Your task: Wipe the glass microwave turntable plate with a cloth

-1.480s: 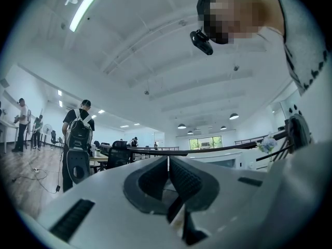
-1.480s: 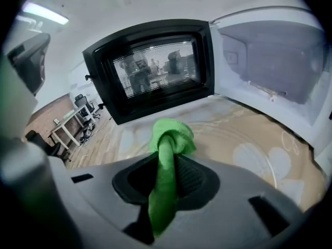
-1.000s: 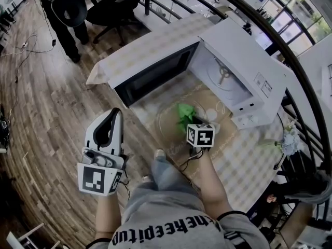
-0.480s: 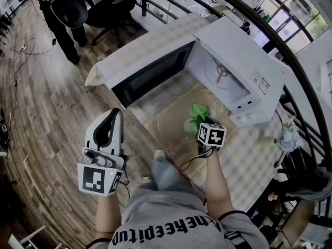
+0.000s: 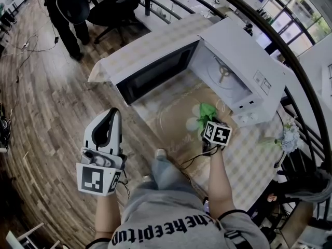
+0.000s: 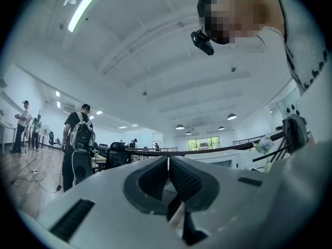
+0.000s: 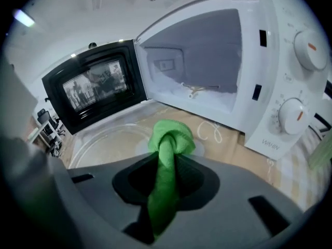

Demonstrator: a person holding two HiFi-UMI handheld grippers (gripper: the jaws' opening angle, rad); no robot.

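Observation:
The glass turntable plate [image 5: 168,121] lies flat on the tan mat in front of the open microwave; in the right gripper view the plate [image 7: 101,144] sits just past the jaws. My right gripper [image 5: 206,119] is shut on a green cloth [image 5: 207,110], over the plate's right edge. The bunched cloth [image 7: 167,139] sticks out of the right gripper [image 7: 167,160] above the glass; whether it touches the glass is unclear. My left gripper [image 5: 111,117] hangs off the table at the left, shut and holding nothing, with its jaws [image 6: 167,162] pointed up at the room.
A white microwave [image 5: 236,69] stands at the back right, its dark door [image 5: 155,72] swung open to the left. The cavity [image 7: 207,56] holds only the roller hub. Flowers [image 5: 288,138] stand at the table's right. A person [image 5: 67,7] stands far left on the wood floor.
My right gripper has carried the green cloth to the right across the plate, from its middle to its right edge near the microwave. The left gripper has stayed put.

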